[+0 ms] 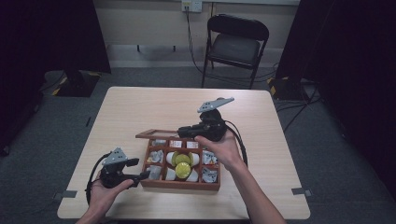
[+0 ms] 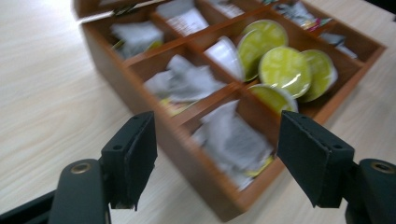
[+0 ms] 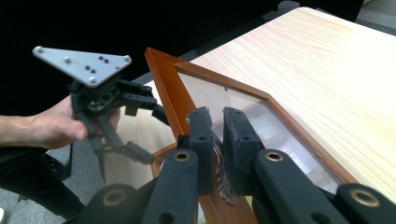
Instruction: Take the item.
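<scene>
Wooden box's lid (image 3: 261,100) upright, long edge level, pinched by right gripper (image 3: 218,135); left gripper (image 2: 212,154) spread, empty.

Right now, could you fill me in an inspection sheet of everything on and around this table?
Surface: pale wooden table, bare around the box.
Job's things: wooden compartment box holding sachets and yellow-lidded pods; its glass lid is raised.
Clutter: nothing seen.
Grippers: right gripper shut on the lid's frame; left gripper open, its jaws either side of the box's corner, nothing held.
Cables: black cable trails from the left gripper.
Surroundings: folding chair, grey carpet, dark curtains.
</scene>
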Motion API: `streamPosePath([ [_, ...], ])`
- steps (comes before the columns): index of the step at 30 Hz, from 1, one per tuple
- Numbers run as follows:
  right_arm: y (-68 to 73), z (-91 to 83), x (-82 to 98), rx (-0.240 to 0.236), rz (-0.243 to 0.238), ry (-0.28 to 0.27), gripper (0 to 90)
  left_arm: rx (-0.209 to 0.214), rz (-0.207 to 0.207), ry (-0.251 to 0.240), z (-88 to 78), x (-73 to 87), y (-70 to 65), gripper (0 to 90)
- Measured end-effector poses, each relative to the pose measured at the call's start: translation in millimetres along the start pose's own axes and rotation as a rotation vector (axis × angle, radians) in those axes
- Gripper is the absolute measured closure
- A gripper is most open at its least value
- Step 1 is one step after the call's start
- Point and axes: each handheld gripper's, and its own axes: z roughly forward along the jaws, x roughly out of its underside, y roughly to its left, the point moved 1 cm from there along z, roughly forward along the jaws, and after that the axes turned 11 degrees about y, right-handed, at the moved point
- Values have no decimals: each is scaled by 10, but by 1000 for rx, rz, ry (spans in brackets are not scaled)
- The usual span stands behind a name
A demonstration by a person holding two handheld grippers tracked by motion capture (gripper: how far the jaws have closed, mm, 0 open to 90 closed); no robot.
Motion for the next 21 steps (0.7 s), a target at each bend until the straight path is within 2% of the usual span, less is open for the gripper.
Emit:
streamPosePath([
  [1, 0, 0, 0, 0, 0, 0, 825, 0, 0, 0, 0, 0, 0, 293],
  [5, -5, -2, -5, 0, 0, -1, 825, 9, 56, -9, 38, -77, -108, 294],
  [6, -8, -5, -11, 2, 0, 0, 825, 19, 84, -4, 84, -115, -156, 294],
  [7, -8, -5, -11, 2, 0, 0, 825, 19, 84, -4, 84, -115, -156, 294],
  [9, -15, -8, -20, -1, -1, -1, 825, 25, 111, 18, 126, -144, -217, 298],
  [12, -29, -14, -38, 1, -4, 0, 826, 30, 147, 24, 166, -181, -288, 311],
  [19, -39, -21, -55, 0, -1, 0, 826, 79, 196, 55, 392, -372, -439, 333],
  [21, -34, -19, -52, 2, -1, 0, 826, 97, 196, 89, 479, -429, -451, 348],
])
